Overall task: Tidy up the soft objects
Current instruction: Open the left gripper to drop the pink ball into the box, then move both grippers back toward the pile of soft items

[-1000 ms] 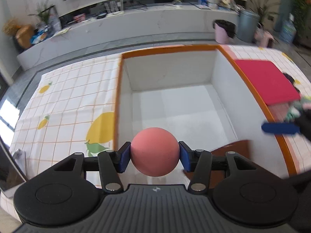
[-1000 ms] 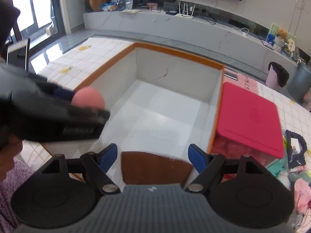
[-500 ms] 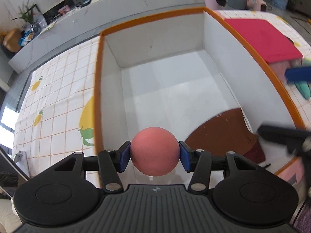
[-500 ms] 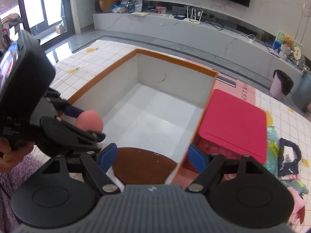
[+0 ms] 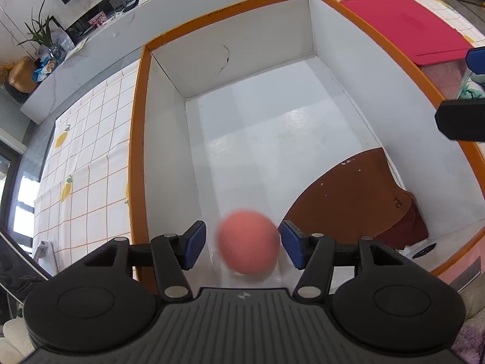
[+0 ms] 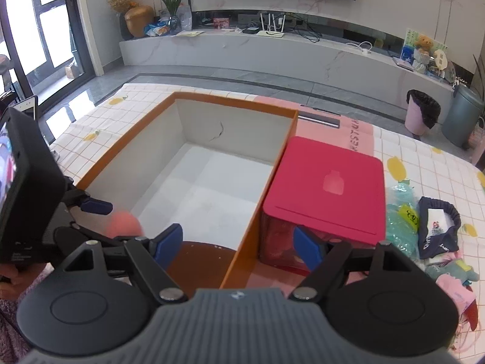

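Ball (image 5: 248, 245), pink, blurred, loose between left gripper (image 5: 241, 244) pads over near corner of box (image 5: 138, 139). Jaws opening, pads clear of it. Looks light, squashy, rollable; best pinched across the middle. Right gripper (image 6: 238, 247) spread, empty.

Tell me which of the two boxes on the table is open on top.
The large orange-rimmed box with white inner walls: it has no lid and its floor shows. The smaller box touching its right side is covered by a red lid.
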